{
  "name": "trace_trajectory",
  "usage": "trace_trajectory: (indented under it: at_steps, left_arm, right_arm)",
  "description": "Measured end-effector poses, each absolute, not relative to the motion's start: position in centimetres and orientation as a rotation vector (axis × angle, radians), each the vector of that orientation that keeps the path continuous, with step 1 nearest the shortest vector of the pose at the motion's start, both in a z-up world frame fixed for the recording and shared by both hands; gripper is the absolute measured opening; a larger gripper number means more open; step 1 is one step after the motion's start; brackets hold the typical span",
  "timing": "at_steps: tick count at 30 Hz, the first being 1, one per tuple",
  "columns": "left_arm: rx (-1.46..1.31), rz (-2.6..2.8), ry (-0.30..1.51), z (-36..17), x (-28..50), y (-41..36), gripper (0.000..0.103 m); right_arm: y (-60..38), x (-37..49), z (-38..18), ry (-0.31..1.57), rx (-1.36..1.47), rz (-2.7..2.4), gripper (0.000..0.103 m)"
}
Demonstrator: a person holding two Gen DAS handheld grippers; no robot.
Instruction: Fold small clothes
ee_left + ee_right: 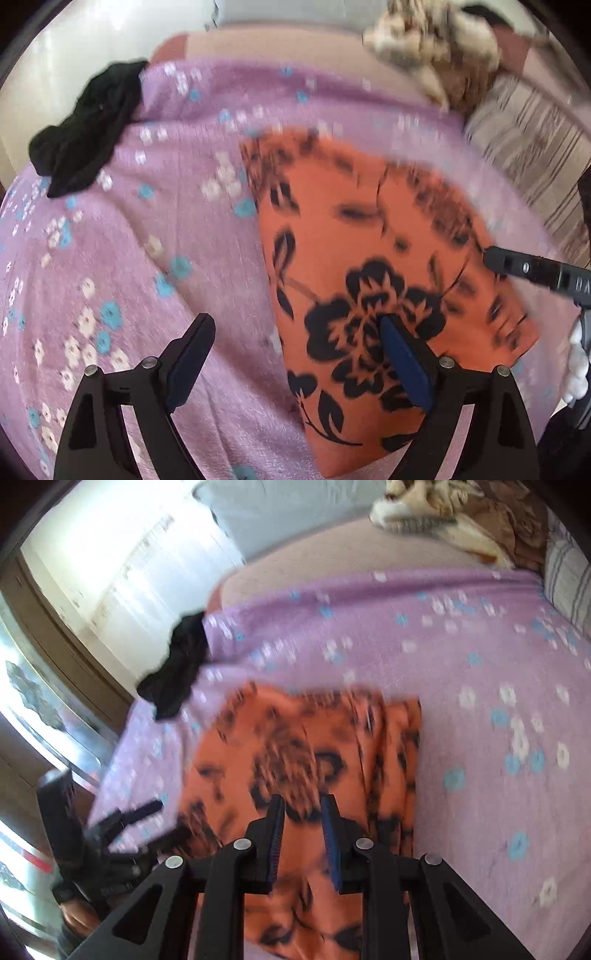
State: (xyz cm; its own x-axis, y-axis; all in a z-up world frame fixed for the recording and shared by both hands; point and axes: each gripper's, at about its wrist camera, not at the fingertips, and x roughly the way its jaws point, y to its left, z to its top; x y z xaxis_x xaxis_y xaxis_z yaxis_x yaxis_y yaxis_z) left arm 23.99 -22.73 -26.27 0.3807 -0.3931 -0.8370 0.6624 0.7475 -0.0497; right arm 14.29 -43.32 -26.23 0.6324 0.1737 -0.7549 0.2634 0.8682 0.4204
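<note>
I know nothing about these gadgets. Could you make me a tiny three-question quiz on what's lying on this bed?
1. True or false: the orange flowered garment lies on a lilac bedspread.
2. Which gripper has its jaws spread wide? A) left gripper B) right gripper
3. What dark thing lies at the far left edge of the bedspread?

Key:
1. True; the garment is spread flat on it.
2. A; the left one gapes with nothing between its fingers, while the right one's fingers stand close together above the orange cloth, not pinching it.
3. A crumpled black garment.
</note>
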Motion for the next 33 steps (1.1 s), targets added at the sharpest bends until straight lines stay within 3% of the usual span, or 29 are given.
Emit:
trace_trajectory:
  at_steps: [2, 11, 18, 23, 25, 33]
  left_arm:
    - [0.34, -0.693, 0.952, -27.0, 23.3, -23.4, 0.093]
    - [0.336, -0.675, 0.895, -25.1, 23.4, -23.4, 0.095]
    - [0.28, -0.68, 0.758, -22.9, 22.5, -22.9, 0.096]
    - [0.27, -0.644, 0.964, -26.8, 24.5, -24.3, 0.096]
    - [0.214, -0.644, 0.936, -27.3, 24.5, -23.8, 0.103]
    - [0.238, -0.633, 0.924, -26.4, 24.7, -24.1, 0.103]
  right_arm:
    - [-44.1, 13.8, -27.4, 0.822, 0.608, -0.025, 0.025]
    - [-45.7, 14.3, -27.4, 0.83, 0.755, 0.004, 0.025]
    - [-46.1, 13.7, -23.6, 0.701, 0.738, 0.031, 0.026]
    - [-47.7, 15.3, -24.5, 0.7, 0.805, 0.024, 0.028]
    - [-48.0, 16.4, -27.2, 0.822, 0.837, -0.02, 0.037]
    - [-48.7, 16.4, -26.9, 0.786, 0.912, 0.014, 0.037]
